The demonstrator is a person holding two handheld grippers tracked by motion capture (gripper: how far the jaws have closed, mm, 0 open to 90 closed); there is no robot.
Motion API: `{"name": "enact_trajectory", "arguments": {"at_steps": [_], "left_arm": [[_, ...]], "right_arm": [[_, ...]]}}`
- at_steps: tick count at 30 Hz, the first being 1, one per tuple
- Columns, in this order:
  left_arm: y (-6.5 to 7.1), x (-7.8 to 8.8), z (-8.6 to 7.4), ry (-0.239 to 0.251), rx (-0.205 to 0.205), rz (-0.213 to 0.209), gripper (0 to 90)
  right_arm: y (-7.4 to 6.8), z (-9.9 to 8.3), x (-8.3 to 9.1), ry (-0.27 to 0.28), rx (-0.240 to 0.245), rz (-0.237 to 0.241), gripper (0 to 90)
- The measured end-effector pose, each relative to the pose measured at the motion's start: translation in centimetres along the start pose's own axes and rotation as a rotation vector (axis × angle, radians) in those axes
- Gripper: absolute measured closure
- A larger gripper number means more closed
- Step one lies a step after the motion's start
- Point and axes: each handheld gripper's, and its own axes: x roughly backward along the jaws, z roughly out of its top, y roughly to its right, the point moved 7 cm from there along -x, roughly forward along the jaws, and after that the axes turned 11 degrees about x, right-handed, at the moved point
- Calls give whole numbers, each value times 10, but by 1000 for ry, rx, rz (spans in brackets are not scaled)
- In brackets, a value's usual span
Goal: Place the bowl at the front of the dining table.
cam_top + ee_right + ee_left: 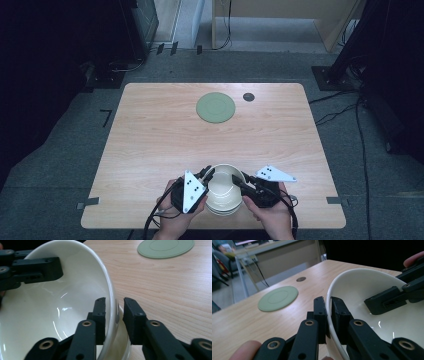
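Note:
A stack of cream bowls point(222, 210) stands near the table's front edge. On the left rim of the top bowl point(223, 191) my left gripper point(209, 173) is shut. In the left gripper view its jaws point(328, 301) pinch the bowl's point(362, 287) wall, one pad inside and one outside. My right gripper point(239, 179) straddles the right rim. In the right gripper view point(115, 300) the inner pad lies against the bowl point(50, 310), while the outer pad stands a little off the wall. A lower bowl's rim point(123, 336) shows beneath.
A round green mat point(215, 107) lies at the far middle of the wooden table point(150, 140), with a small dark disc point(248, 96) to its right. Cables and dark stands surround the table on the floor.

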Motion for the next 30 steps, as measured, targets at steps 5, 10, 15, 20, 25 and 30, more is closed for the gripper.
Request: {"name": "enact_trajectory", "arguments": {"at_steps": [5, 10, 15, 20, 25, 30], "left_arm": [[2, 3, 0, 17, -16, 9, 833], [-3, 8, -1, 27, 49, -30, 820], [-13, 12, 1, 26, 180, -137, 671], [-27, 20, -1, 21, 272, -220, 419], [-39, 25, -1, 9, 372, -242, 123], [-46, 31, -3, 14, 362, -238, 0]], "right_arm": [[-4, 3, -2, 28, 13, -42, 848], [-8, 5, -3, 49, 44, -60, 850], [-9, 10, -2, 64, 76, -83, 849], [-5, 14, 0, 79, 91, -94, 848], [-3, 20, 1, 92, 101, -103, 848], [0, 24, 1, 107, 112, -112, 847]]}}
